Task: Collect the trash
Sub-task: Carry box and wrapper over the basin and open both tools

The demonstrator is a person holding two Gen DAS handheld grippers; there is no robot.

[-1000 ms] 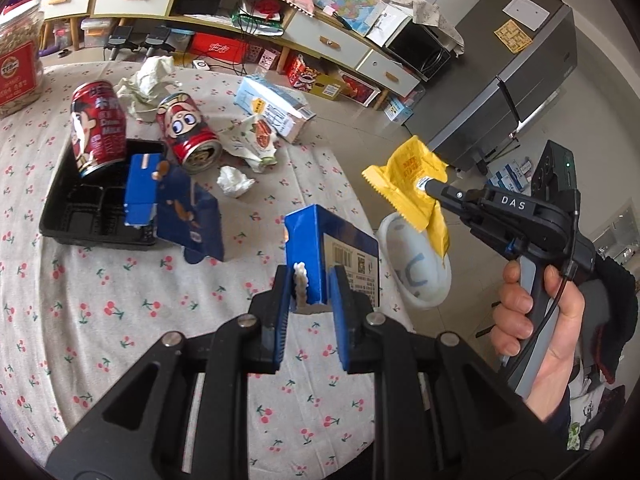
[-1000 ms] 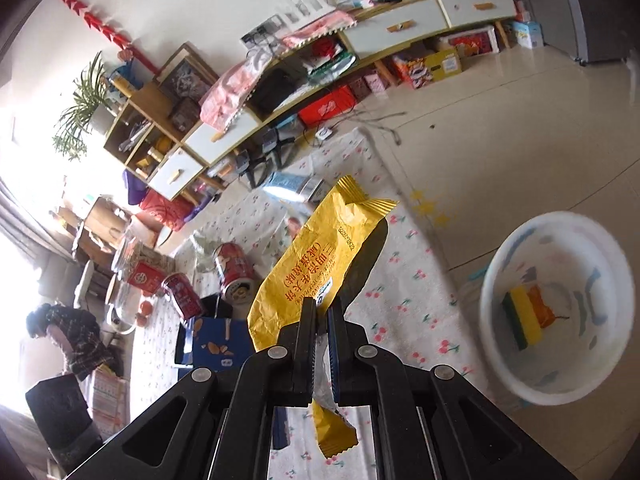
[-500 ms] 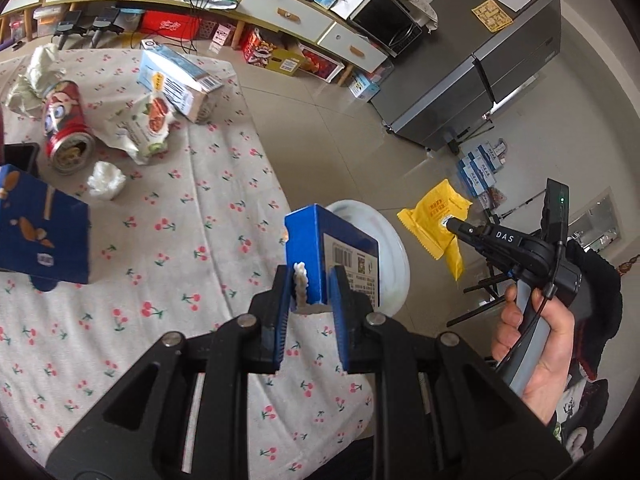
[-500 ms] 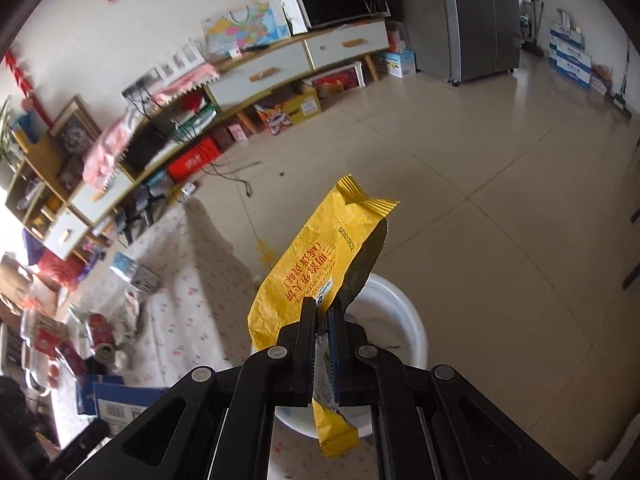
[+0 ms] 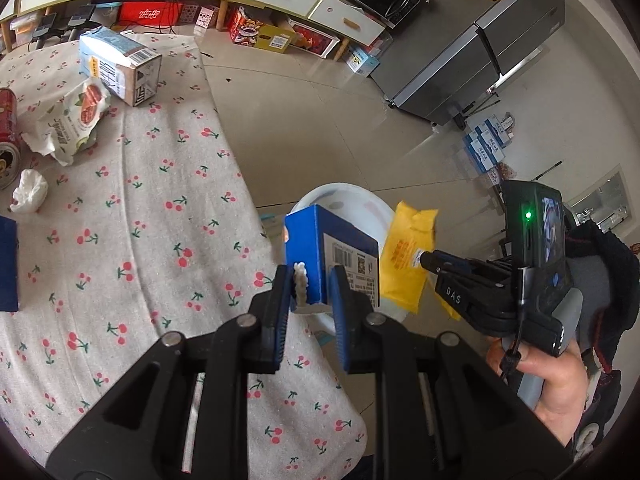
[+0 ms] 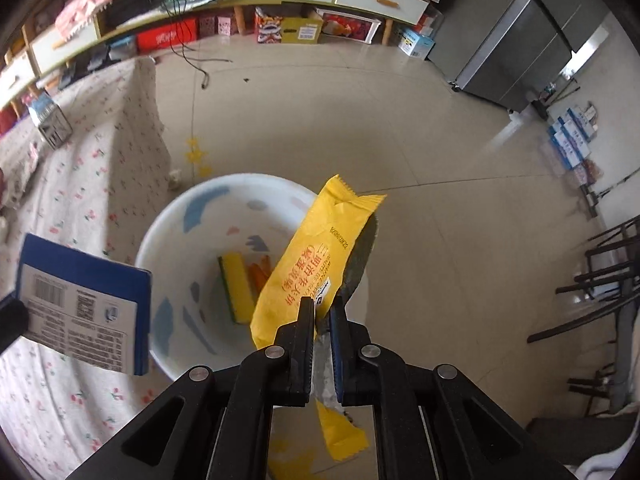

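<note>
My left gripper is shut on a blue carton and holds it upright past the table's edge, beside a white basin on the floor. The carton also shows at the left of the right wrist view. My right gripper points down over the basin with a yellow wrapper between its fingers. Its jaws are just starting to open, and the wrapper still stands in them. A yellow sponge and an orange scrap lie in the basin. A hand holds the right gripper.
On the cherry-print tablecloth lie a milk carton, a crumpled snack packet, a tissue ball and a red can. A grey fridge stands behind; black chair legs are at right.
Both grippers have swung away from the table toward the basin. The right gripper has tipped downward and now hangs the yellow wrapper over the basin. The blue carton has come up to the basin's rim.
</note>
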